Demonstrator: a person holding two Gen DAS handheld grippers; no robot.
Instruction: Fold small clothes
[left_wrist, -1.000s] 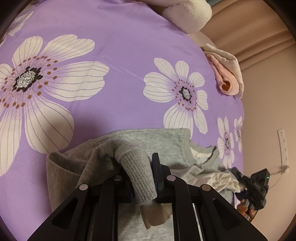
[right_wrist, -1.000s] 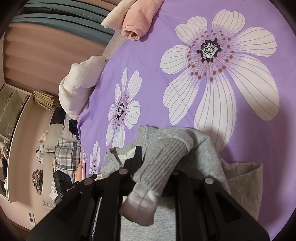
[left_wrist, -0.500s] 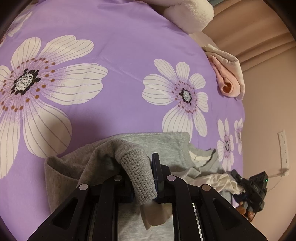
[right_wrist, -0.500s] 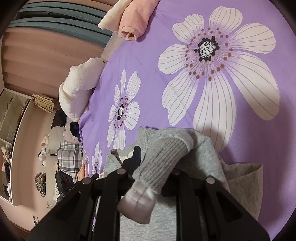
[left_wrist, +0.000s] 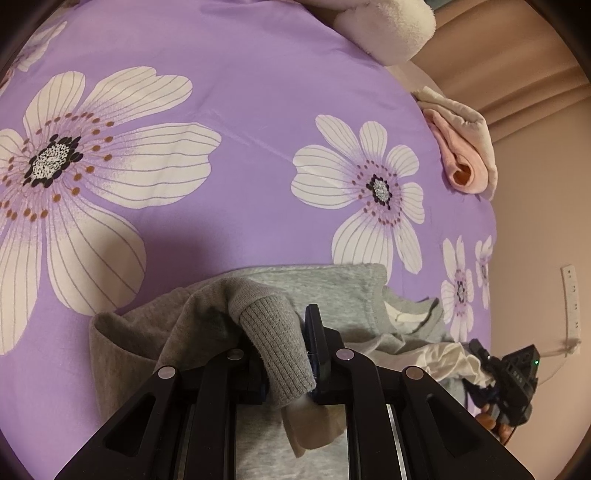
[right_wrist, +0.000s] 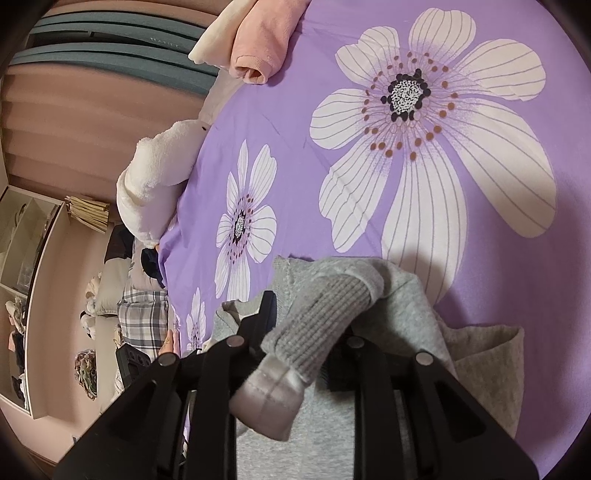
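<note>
Lower centre, my left gripper (left_wrist: 286, 354) clamps one ribbed cuff (left_wrist: 275, 343) of the soft, light grey sweatshirt (left_wrist: 332, 288); my right gripper (right_wrist: 306, 332) is opening around the other cuff (right_wrist: 317, 321).

right claw (right_wrist: 301, 332) | jaws opening around ribbed cuff (right_wrist: 317, 325) | cuff end slumped lower toward camera

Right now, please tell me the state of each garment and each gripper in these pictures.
grey sweatshirt: crumpled, sleeves pulled onto its body.
left gripper: shut on the left ribbed cuff.
right gripper: opening, the right ribbed cuff between its fingers.
pink garment: folded.
</note>
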